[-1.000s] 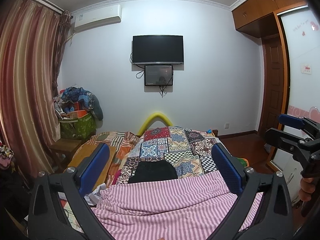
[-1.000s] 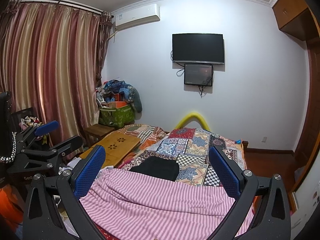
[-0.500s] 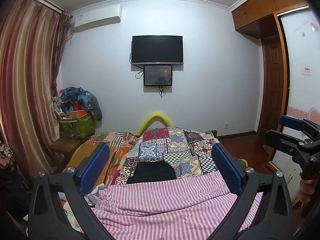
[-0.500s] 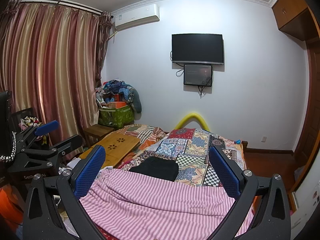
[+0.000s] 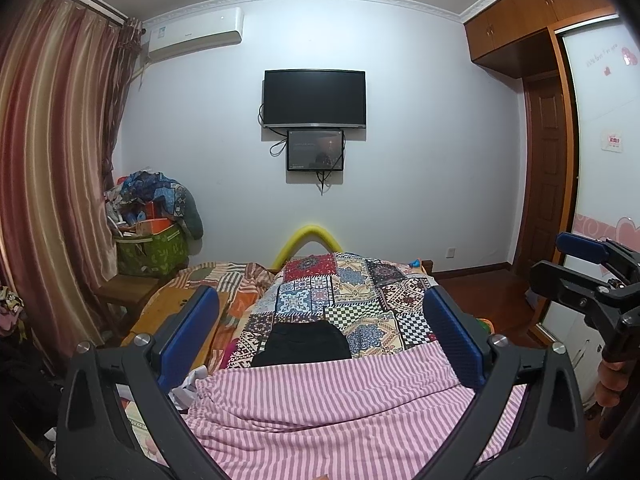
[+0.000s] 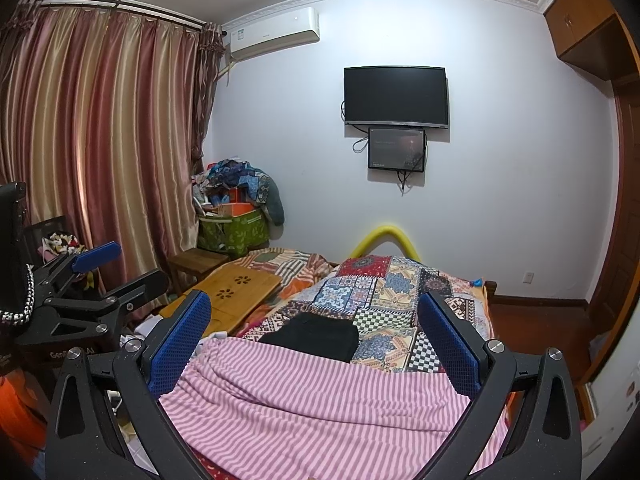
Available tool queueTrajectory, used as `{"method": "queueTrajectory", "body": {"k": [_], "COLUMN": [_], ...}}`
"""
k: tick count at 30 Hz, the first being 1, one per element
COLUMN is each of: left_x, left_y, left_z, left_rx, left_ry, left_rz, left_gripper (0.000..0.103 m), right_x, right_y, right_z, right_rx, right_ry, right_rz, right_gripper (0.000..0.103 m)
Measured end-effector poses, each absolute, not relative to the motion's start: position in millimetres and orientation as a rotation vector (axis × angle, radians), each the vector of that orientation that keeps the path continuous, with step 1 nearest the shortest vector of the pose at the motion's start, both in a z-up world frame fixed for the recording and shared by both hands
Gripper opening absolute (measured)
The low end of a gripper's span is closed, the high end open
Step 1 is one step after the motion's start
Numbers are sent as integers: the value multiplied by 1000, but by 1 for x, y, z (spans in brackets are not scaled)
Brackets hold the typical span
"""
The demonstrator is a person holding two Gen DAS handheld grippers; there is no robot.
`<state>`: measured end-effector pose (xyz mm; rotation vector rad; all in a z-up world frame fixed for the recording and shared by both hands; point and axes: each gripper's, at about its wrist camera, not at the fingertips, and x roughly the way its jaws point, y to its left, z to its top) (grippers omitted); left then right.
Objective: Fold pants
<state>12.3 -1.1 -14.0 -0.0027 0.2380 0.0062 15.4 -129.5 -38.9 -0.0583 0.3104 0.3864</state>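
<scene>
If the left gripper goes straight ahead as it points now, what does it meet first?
Probably nothing close: the open left gripper aims over the striped pants and quilt toward the far wall. Depth is unclear.

Premises: a domestic bedroom. A bed [image 5: 384, 300] under a patchwork quilt [image 5: 344, 292] occupies the floor centre. A television [image 5: 314, 98] and air conditioner [image 5: 192, 34] are mounted on the far wall. Striped curtains [image 6: 100, 140] cover the left side; a wooden wardrobe [image 5: 532, 20] and door [image 5: 546, 168] stand at right. Clothing is heaped on a green box [image 6: 234, 230] in the corner.
</scene>
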Motion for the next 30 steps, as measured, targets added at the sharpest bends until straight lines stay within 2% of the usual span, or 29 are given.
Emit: {"method": "queueTrajectory", "body": {"k": [16, 30], "left_x": [19, 72], "left_y": [1, 35], "left_z": [-17, -49], "left_rx": [-7, 30], "left_ry": [247, 280], "left_rz": [3, 144], "left_gripper": [103, 103], "right_x": [20, 81], "right_y": [-127, -174], "right_z": [-44, -92], "right_rx": [-68, -125], "right_ry": [319, 452], "right_rz": [370, 215], "right_gripper": [103, 103]}}
